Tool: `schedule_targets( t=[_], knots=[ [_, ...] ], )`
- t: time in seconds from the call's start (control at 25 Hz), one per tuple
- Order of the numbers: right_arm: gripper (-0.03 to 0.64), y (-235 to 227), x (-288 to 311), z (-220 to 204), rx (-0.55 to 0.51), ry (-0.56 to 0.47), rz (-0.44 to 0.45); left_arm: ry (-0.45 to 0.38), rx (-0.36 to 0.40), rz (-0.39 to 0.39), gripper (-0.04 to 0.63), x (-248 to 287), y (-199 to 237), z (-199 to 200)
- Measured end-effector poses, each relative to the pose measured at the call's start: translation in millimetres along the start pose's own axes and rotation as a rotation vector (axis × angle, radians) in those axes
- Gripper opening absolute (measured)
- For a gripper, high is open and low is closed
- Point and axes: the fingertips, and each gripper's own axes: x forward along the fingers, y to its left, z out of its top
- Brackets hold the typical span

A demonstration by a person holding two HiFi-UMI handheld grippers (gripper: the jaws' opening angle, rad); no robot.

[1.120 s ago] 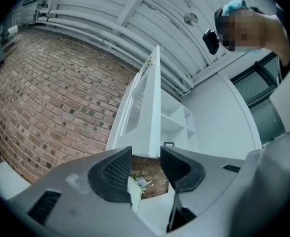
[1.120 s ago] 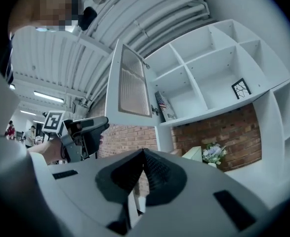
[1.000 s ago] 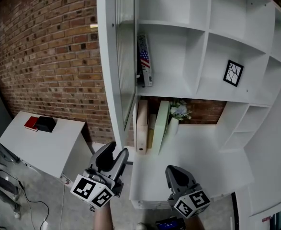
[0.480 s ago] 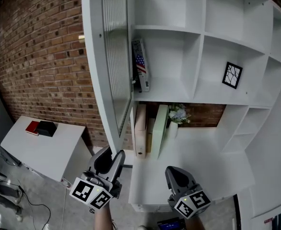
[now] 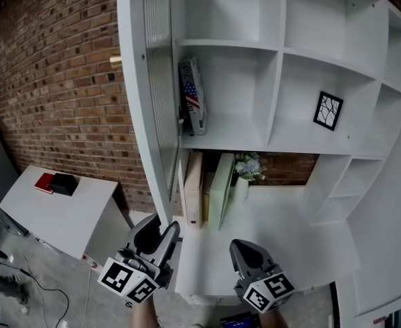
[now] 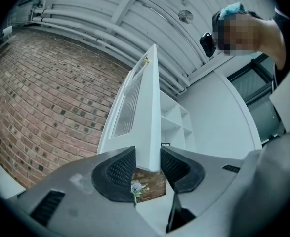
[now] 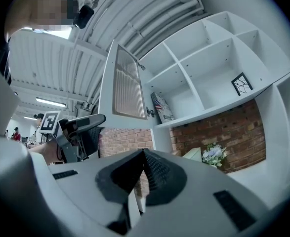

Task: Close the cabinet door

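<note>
Straddling the lower free corner of the cabinet door [image 6: 145, 107], the left claw [image 6: 147, 164] has a pad against each face. Its jaws have just been opening slightly, with the door between them. The door stands edge-on off the left side of the cabinet [image 5: 282, 46], long axis upright. Closing likely means swinging it toward the cabinet's shelves. The right claw [image 7: 144, 154], closed and empty, is farther from the door.

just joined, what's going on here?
A person is working the open cabinet door with the left hand-held gripper: the door's lower edge is gripped between its jaws, which have just opened slightly. The right hand-held gripper is shut and empty. The door is not yet closed.
</note>
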Motion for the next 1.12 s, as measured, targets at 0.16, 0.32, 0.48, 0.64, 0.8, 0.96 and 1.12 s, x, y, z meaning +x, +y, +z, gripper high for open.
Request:
schedule_targets(
  t=[0.16,0.32,0.48,0.64,0.8,0.96,1.12],
  knots=[
    [0.002,-8,-3,4,0.000,0.001,0.002,0.015,0.010,0.002,0.150,7,-9,-4],
    [0.002,-13,-8,4,0.000,0.004,0.009,0.017,0.015,0.017,0.149,11,-15,-5],
    [0.002,-20,-14,4,0.001,0.006,0.012,0.011,-0.003,0.013,0.149,19,-23,-7],
    [0.002,-30,-22,6,0.003,0.006,0.000,0.002,-0.021,0.008,0.149,25,-31,-10],
    [0.002,-39,-27,8,-0.002,-0.002,-0.001,-0.009,-0.026,0.006,0.150,29,-35,-11],
    [0.002,-43,-24,6,0.004,0.006,0.006,-0.009,-0.025,-0.003,0.153,32,-38,-13],
    [0.002,-41,-20,5,0.002,0.012,0.022,-0.006,-0.029,-0.015,0.155,34,-40,-13]
  ],
)
